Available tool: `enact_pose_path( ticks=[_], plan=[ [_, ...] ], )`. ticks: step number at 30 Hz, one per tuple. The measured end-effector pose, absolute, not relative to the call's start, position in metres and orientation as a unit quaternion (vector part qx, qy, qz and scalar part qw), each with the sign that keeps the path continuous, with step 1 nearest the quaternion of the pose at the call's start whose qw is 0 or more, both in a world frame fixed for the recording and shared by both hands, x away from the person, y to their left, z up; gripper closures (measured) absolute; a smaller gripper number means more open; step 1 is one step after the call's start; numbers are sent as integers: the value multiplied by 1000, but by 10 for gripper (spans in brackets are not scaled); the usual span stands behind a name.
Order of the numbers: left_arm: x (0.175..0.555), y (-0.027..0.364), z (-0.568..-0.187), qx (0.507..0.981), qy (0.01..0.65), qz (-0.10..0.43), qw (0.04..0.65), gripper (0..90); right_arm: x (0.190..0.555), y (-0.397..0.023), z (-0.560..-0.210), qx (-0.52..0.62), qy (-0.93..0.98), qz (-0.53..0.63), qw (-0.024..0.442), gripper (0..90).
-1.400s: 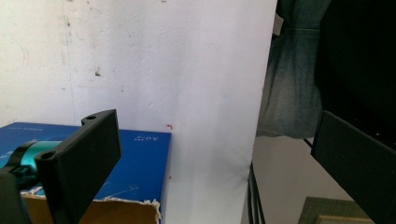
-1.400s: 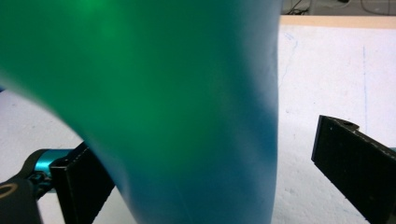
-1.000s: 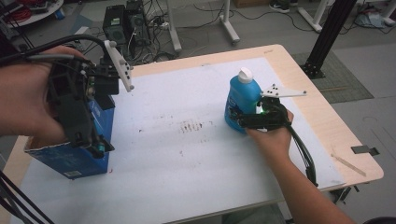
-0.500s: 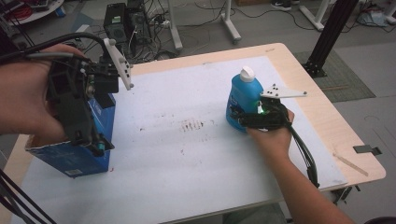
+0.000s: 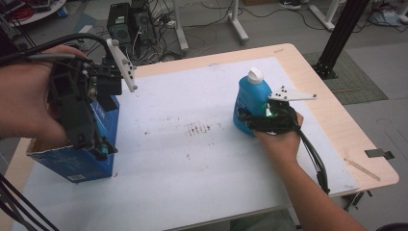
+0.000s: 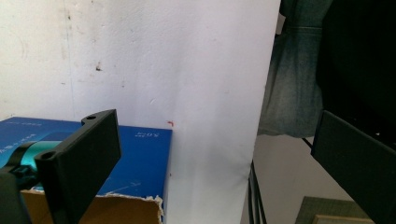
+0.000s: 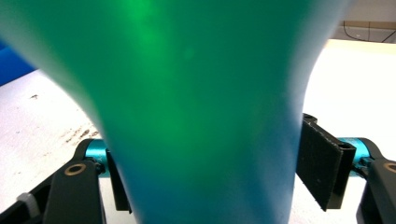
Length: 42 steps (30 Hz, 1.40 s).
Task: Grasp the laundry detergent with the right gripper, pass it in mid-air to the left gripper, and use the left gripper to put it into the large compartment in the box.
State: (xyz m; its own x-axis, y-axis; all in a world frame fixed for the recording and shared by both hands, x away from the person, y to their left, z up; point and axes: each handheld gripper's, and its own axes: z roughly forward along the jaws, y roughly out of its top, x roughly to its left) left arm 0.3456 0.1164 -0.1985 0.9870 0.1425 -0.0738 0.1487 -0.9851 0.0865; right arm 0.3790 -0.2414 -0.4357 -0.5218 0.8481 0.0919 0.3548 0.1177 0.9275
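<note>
While the right gripper [image 5: 248, 120] has just been closing its jaws around the upright blue bottle [image 5: 251, 98], pads touching its sides, left gripper [image 5: 98, 147] wide open over the blue box [image 5: 77, 161].

Claw [image 7: 205, 182] around bottle [image 7: 196, 93] — pads touching

Glossy blue plastic bottle [image 5: 252, 103], torn cardboard box [image 5: 77, 161], matt white mat [image 5: 192, 159], wooden table [image 5: 337, 125]

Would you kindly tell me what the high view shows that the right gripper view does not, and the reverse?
High view: the blue bottle whole, with its white cap, and the person's right hand. Right gripper view: the fingers close up, which have just been closing on the bottle's narrow part between them. Both: the bottle and the stained white mat.
</note>
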Motion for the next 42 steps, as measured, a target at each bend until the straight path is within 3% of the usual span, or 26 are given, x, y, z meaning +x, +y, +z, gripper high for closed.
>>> enact_pose_path(
  ticks=[12,20,32,42],
  plan=[
    [346,117,-199,996,74,-34,46,17,378,-240,-436,421,707,515,242,305],
    [347,117,-199,995,75,-34,47,17,377,-236,-437,409,706,521,250,412],
    [347,117,-200,996,72,-35,44,17,371,-234,-432,393,710,519,269,449],
    [350,110,-200,996,72,-31,48,17,366,-231,-407,362,724,533,245,449]
  ],
)
